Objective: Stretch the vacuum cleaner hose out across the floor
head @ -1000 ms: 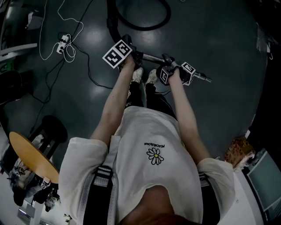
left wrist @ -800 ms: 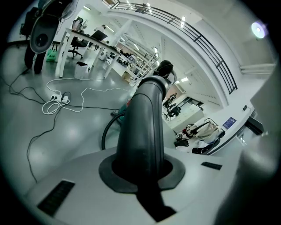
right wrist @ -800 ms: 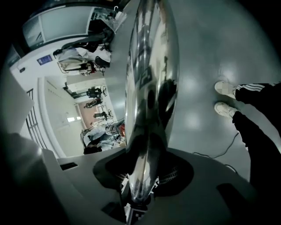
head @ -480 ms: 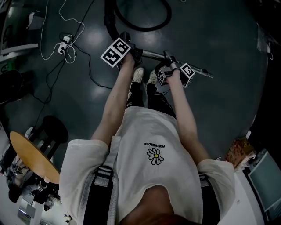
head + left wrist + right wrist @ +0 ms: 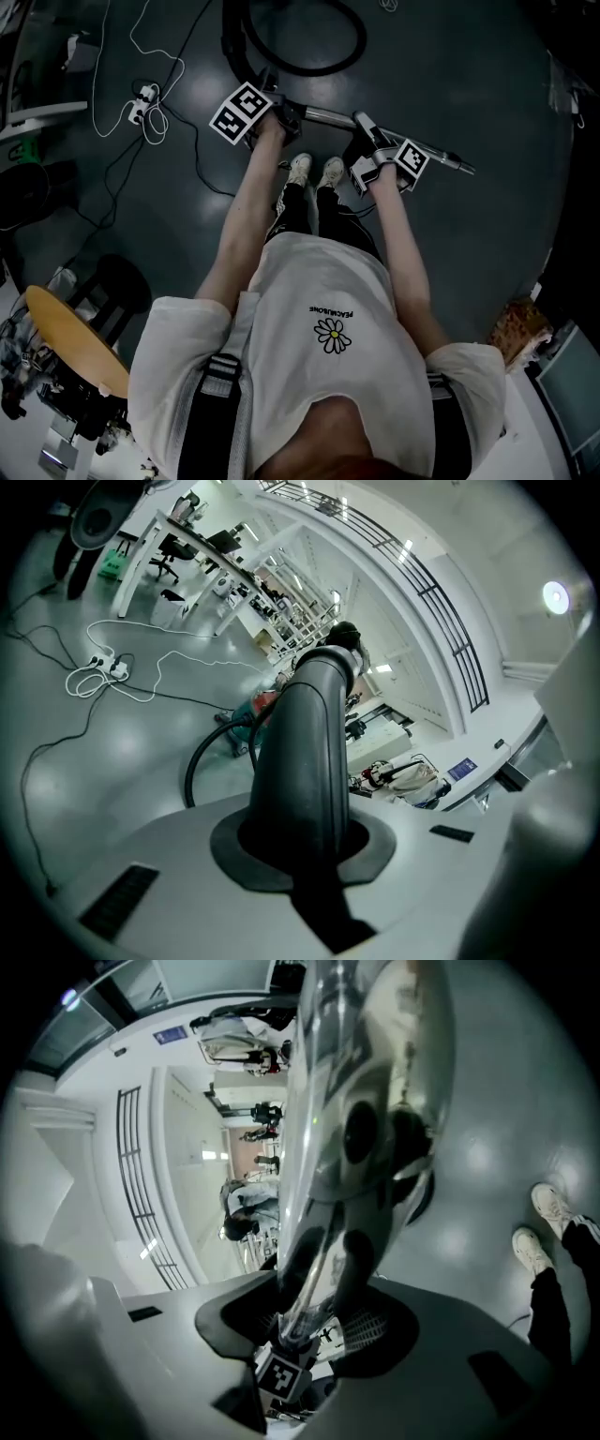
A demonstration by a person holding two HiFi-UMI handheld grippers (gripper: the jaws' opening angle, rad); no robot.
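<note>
The black vacuum hose (image 5: pixel 298 66) loops on the dark floor ahead of me and joins a chrome wand (image 5: pixel 323 116) that runs rightward to its tip (image 5: pixel 464 168). My left gripper (image 5: pixel 279 112) is shut on the thick black hose end (image 5: pixel 314 752), which rises between its jaws in the left gripper view. My right gripper (image 5: pixel 367 131) sits farther right on the wand. Its jaws are opening around the shiny chrome tube (image 5: pixel 361 1119), and a gap shows beside the tube.
A white power strip with coiled cable (image 5: pixel 142 97) lies at the left, with a black cable (image 5: pixel 192 150) trailing from it. A round wooden stool (image 5: pixel 67 339) stands at lower left. My two white shoes (image 5: pixel 314 171) are just below the wand. Desks and chairs (image 5: pixel 178 546) stand far off.
The right gripper has slid rightward along the wand and its jaws have spread. The wand tip has shifted right. The left gripper has edged up and left, still clamped.
</note>
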